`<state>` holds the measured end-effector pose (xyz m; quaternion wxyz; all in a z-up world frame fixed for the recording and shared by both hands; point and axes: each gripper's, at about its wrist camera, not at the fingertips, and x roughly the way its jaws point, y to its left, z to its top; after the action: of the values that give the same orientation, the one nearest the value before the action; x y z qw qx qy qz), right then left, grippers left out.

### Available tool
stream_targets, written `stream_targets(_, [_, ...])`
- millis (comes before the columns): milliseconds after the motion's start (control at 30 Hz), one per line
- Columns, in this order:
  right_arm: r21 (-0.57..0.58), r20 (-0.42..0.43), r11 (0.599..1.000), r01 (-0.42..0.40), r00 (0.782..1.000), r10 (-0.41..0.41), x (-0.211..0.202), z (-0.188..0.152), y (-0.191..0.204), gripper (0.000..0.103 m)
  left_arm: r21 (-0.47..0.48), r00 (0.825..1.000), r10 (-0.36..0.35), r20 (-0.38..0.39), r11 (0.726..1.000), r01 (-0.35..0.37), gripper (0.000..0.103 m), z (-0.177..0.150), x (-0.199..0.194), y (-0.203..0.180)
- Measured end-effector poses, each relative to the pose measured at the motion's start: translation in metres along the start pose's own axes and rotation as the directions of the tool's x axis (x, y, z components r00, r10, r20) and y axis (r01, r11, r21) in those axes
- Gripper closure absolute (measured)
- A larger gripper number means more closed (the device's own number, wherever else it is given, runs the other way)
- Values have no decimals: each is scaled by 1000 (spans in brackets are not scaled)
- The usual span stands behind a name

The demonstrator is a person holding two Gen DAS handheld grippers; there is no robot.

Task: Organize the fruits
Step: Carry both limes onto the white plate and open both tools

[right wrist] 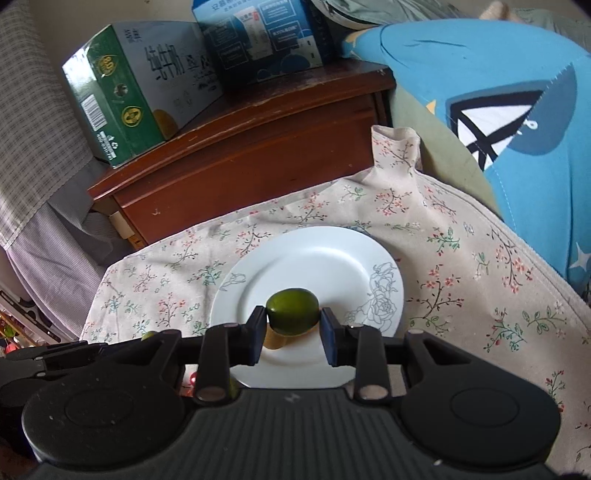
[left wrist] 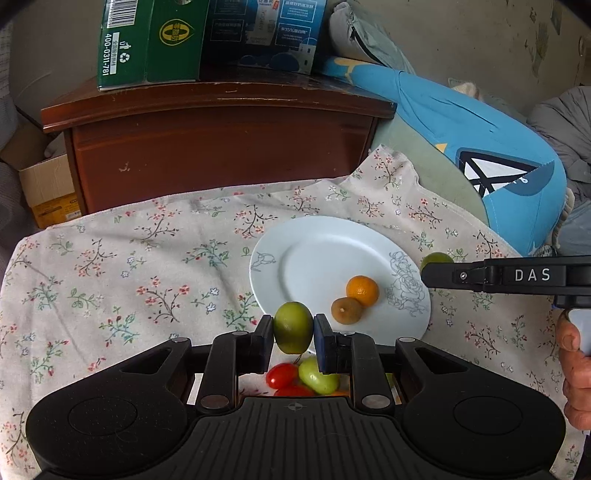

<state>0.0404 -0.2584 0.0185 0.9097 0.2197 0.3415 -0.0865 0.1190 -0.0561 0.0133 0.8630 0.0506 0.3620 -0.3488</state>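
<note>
Each gripper (left wrist: 293, 334) (right wrist: 293, 325) pinches a green fruit (left wrist: 293, 326) (right wrist: 293, 311), hiding plate (right wrist: 314, 258) contents.

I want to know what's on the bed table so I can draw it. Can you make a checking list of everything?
Surface: floral cloth, wrinkled.
Job's things: white plate holds an orange fruit and a brownish fruit; red tomatoes and a green one lie near its front edge.
Clutter: nothing seen.
Grippers: left gripper shut on a green fruit; right gripper shut on another green fruit.
Cables: nothing seen.
Surroundings: wooden nightstand, green carton, blue carton, blue pillow.
</note>
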Motion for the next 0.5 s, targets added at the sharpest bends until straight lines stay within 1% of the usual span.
stream_targets(133, [31, -25, 999, 39, 999, -38, 13, 0, -10, 72, -26, 1000, -12, -11, 1000, 12, 83, 7, 17, 2])
stream_targets(267, [44, -48, 998, 42, 998, -40, 23, 0, -13, 72, -18, 1000, -6, -24, 1000, 6, 83, 11, 32, 1])
stream_targets(367, [35, -60, 998, 50, 997, -48, 28, -1, -12, 72, -26, 999, -15, -36, 1000, 14, 83, 12, 42, 1])
stream_targets(500, [51, -77, 997, 62, 995, -58, 36, -2, -15, 72, -24, 998, -23, -54, 999, 22, 83, 13, 56, -2])
